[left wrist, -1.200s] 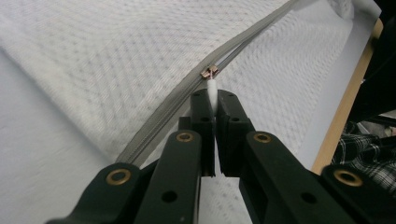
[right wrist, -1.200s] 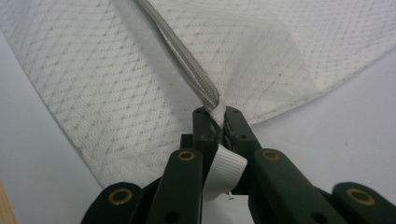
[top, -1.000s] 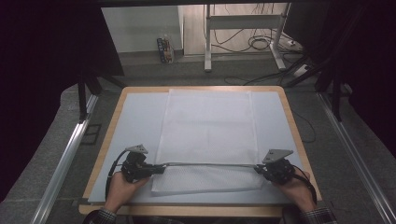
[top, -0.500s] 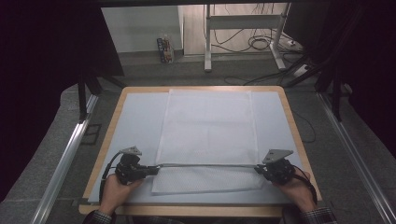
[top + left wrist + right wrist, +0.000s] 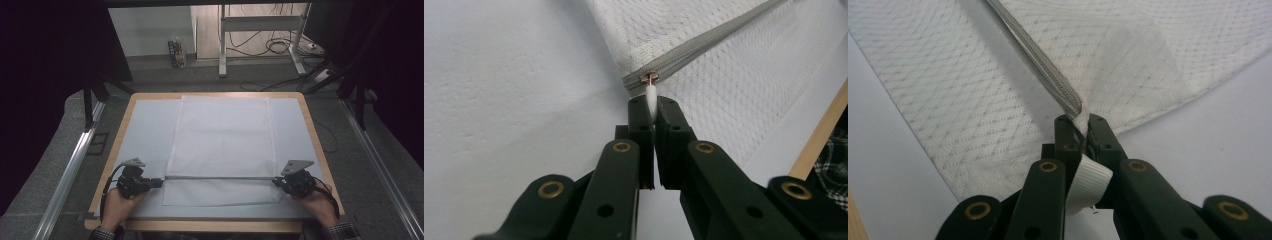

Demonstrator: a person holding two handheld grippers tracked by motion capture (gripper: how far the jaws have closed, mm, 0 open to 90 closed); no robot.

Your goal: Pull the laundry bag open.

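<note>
Nearest the person, the left gripper is clamped on the white zipper pull tab at the white quilted fabric cover's near-left corner. The right gripper pinches the grey zipper's far end, apparently through a ribbed tab. The thin pull tab could slip under tension, a grip the high view cannot confirm.

**Bright table, black wings**

From above, my table is evenly lit and soft in detail, while both side margins fall into near black. My gripper views are bright and shadow-light; the cloth weave is crisp near my jaws, which blur toward the bottom edge.
</note>
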